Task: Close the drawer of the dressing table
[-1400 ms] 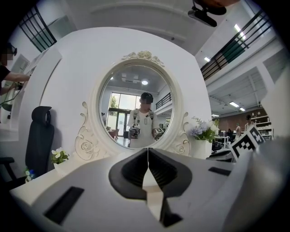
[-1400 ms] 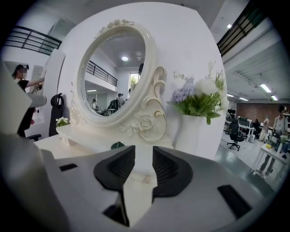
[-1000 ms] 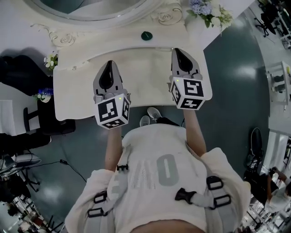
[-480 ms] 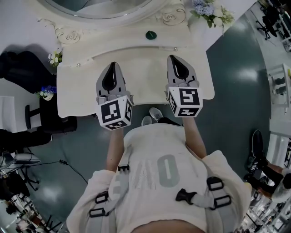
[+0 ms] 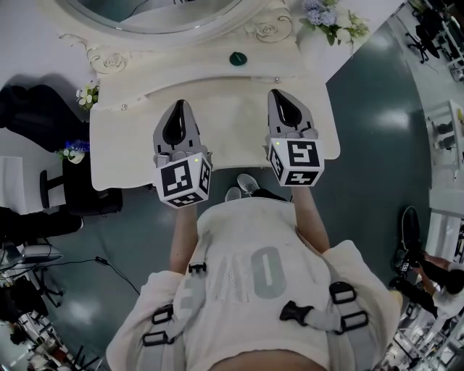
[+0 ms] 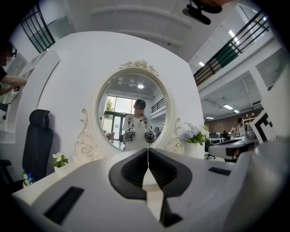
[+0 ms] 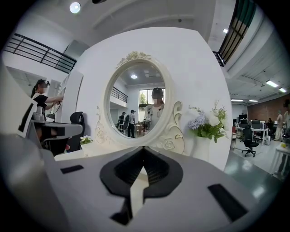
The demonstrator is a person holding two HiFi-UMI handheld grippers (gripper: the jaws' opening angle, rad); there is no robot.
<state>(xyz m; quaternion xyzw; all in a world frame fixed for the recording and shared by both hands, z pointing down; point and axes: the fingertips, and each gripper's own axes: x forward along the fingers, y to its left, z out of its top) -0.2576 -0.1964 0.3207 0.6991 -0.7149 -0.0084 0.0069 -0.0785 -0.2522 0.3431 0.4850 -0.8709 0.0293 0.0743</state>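
Jaws of the left gripper [image 5: 178,105], at 9 o'clock over the dressing table [image 5: 232,109], are pressed together on nothing. At 3 o'clock the right gripper [image 5: 280,94], equally closed and empty, has drawn slightly back toward the person. No drawer juts past the table's 6 o'clock edge, so it seems pushed home.

Even, bright indoor light from ceiling lamps [image 7: 75,7], soft shadows, strong fisheye distortion and dark vignetted corners.
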